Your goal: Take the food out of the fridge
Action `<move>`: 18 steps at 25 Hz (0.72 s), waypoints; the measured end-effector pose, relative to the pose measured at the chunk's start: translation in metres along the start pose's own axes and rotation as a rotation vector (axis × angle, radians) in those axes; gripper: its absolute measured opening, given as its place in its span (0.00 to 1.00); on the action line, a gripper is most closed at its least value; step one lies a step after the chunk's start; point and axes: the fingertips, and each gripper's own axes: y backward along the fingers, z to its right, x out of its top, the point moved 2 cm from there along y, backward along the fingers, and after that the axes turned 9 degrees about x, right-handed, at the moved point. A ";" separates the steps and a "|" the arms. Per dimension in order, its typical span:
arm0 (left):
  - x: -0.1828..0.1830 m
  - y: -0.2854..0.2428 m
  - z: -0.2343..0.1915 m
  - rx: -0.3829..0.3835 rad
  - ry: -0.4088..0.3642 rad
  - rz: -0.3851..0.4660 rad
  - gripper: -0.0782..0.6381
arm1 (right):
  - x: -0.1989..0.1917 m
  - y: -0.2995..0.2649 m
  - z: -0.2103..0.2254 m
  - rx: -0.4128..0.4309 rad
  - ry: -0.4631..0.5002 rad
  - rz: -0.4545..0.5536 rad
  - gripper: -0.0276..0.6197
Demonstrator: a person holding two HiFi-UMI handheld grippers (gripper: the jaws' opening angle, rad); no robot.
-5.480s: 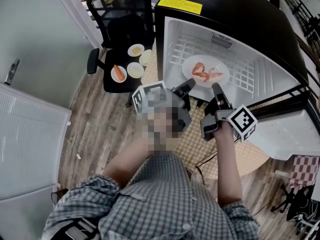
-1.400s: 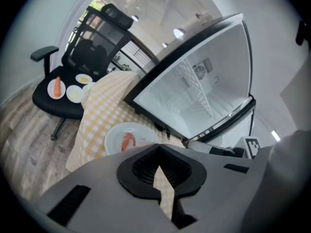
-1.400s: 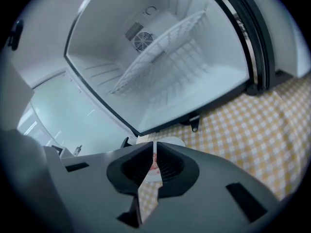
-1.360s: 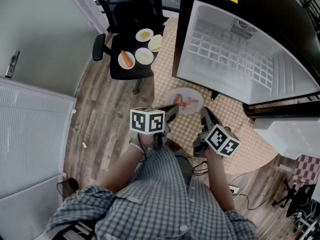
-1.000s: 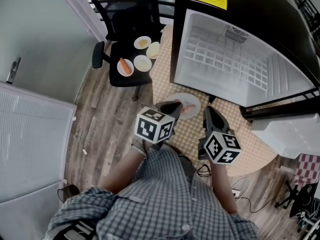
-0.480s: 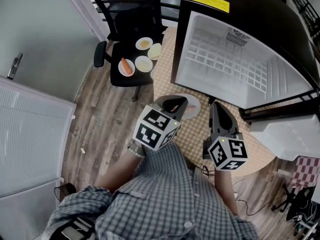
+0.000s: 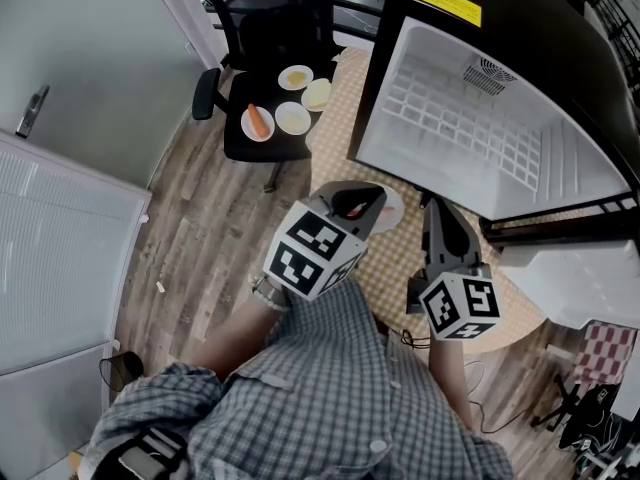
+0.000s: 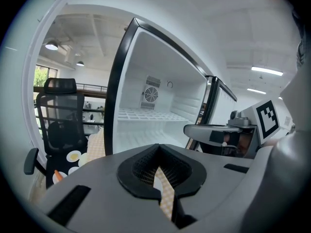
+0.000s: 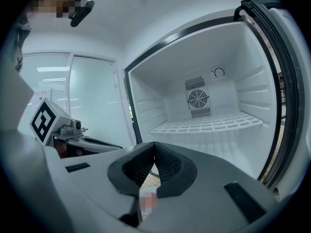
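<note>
The fridge [image 7: 480, 118] stands open, its white inside and wire shelf [image 9: 209, 125] bare. A white plate of red shrimp [image 7: 393, 211] lies on the checked round table [image 7: 395, 263] in front of it, mostly hidden under my left gripper [image 7: 358, 196]. To the plate's right, my right gripper [image 7: 433, 213] hovers above the table. In the left gripper view [image 8: 158, 152] and the right gripper view [image 9: 154, 149] the jaws meet at the tips with nothing held, and both point level at the fridge.
A black office chair [image 7: 275, 153] at the back left carries three small plates, one with a carrot [image 7: 258, 122]. The fridge door [image 7: 590, 278] swings out at the right. A white door [image 7: 60, 248] fills the left, over wood flooring.
The shrimp plate came out of the fridge and onto the table. Over the last second both grippers rose off it and tilted up toward the fridge, and the left one now covers more of the plate.
</note>
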 end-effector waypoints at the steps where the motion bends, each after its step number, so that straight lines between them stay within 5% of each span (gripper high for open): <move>1: 0.001 0.000 0.001 -0.002 -0.002 0.001 0.12 | -0.001 0.000 0.000 0.000 -0.001 -0.002 0.06; 18: 0.002 0.000 0.003 -0.006 -0.021 -0.002 0.12 | -0.003 0.007 0.006 -0.005 -0.032 -0.001 0.06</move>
